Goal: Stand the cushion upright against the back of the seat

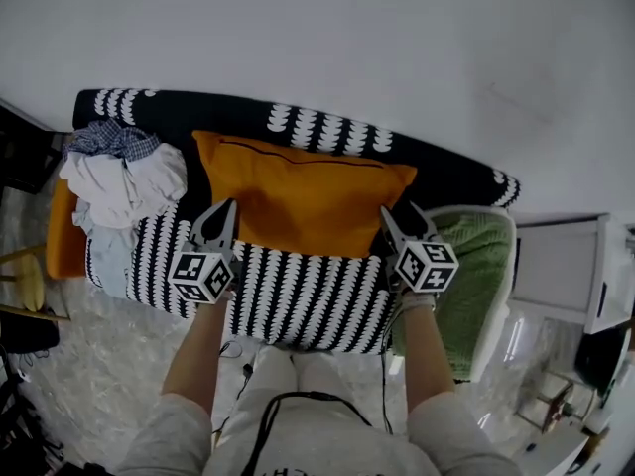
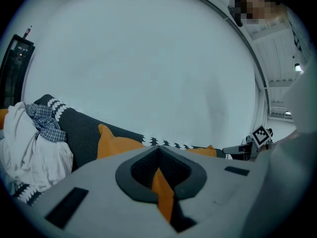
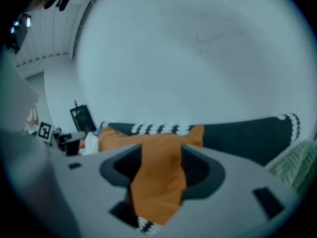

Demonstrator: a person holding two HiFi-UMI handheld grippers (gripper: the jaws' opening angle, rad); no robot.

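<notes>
Left claw [image 1: 226,211] clamped on the cushion [image 1: 298,201], right claw [image 1: 400,216] closing round it; standing it against the sofa's [image 1: 179,112] back edge apparently remains.

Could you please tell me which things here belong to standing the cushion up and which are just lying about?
In the job:
cushion
seat back
left hand-held gripper, shut on the cushion
right hand-held gripper, jaws closing on the cushion between them

Lying about:
clothes pile
green blanket
</notes>
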